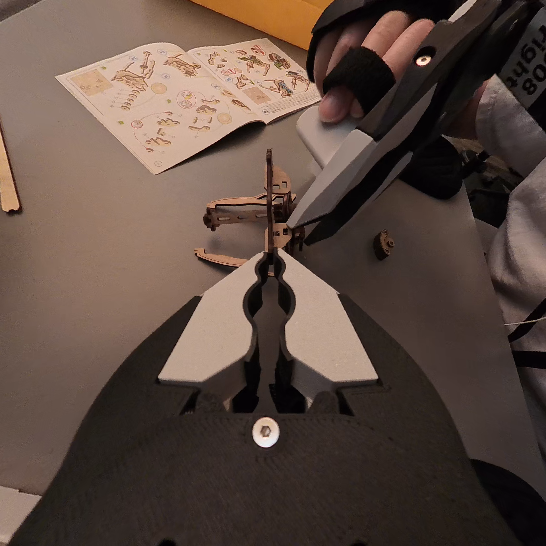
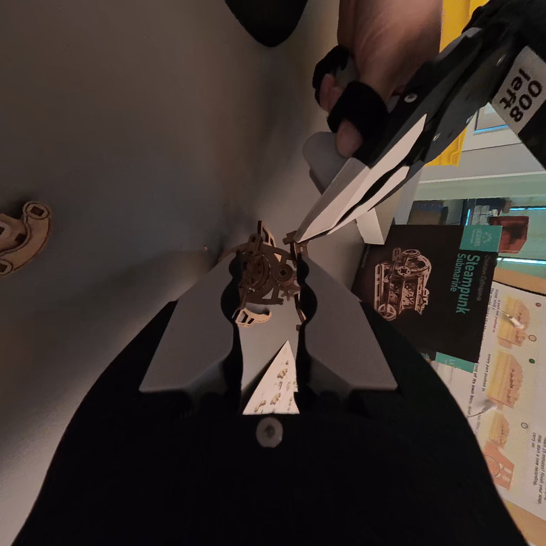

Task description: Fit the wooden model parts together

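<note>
A half-built wooden model (image 1: 236,217) with slotted bars and small gears is held over the grey table (image 1: 103,266). My left gripper (image 1: 270,255) is shut on a thin flat wooden part (image 1: 269,192) that stands upright, edge-on, against the model. My right gripper (image 1: 298,233) comes in from the upper right and grips the model's near end. In the right wrist view the model (image 2: 257,277) sits between my right gripper's (image 2: 269,266) jaws and touches both. The left gripper (image 2: 298,240) pinches the thin part (image 2: 291,238) at the model's upper right.
An open instruction booklet (image 1: 183,97) lies behind the model. A loose curved strip (image 1: 218,260) lies under it, and a small wooden piece (image 1: 384,245) lies near the right table edge. A wooden stick (image 1: 7,177) lies far left. A dark kit box (image 2: 428,289) and a printed sheet (image 2: 502,384) lie to the right. Left and right tips are no more than a few centimetres apart. The right tips stand about 9 cm off the small wooden piece (image 1: 384,245). It turns up in the right wrist view (image 2: 35,230) as well.
</note>
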A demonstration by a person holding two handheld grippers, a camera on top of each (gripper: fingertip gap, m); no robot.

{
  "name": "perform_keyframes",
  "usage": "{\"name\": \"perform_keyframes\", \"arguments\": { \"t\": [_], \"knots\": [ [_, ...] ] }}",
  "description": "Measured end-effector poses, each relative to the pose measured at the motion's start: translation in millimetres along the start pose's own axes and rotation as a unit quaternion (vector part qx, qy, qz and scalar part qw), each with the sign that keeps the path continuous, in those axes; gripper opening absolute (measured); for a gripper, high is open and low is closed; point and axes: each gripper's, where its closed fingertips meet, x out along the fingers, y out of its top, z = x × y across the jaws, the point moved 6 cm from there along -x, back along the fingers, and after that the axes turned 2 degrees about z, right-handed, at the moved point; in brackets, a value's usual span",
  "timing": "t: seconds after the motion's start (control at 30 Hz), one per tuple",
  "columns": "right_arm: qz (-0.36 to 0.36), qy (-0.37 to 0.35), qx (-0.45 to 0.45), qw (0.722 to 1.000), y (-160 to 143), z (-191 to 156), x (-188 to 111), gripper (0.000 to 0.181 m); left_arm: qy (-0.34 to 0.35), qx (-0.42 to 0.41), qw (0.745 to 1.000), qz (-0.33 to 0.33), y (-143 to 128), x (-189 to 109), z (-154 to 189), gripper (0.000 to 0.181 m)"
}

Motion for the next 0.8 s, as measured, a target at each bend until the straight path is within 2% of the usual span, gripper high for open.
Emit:
{"name": "perform_keyframes", "arguments": {
  "t": [0.23,0.33,0.63,0.8],
  "knots": [
    [-0.007,-0.001,0.028,1.0,0.0,-0.1,0.9,0.036,0.003,-0.001,1.0,-0.005,1.1,0.5,0.1,0.0],
    [-0.001,-0.007,0.041,0.999,-0.3,1.9,0.3,0.03,0.004,-0.002,1.0,-0.006,1.8,0.6,0.4,0.0],
    [-0.003,-0.003,0.046,0.999,1.7,0.2,-0.1,0.029,0.0,-0.001,1.0,-0.017,0.6,2.7,1.6,0.0],
    [0.008,-0.016,0.028,0.999,0.7,-4.3,-0.1,0.022,-0.007,-0.004,1.0,-0.022,-3.6,9.0,1.8,0.001]
  ]
}}
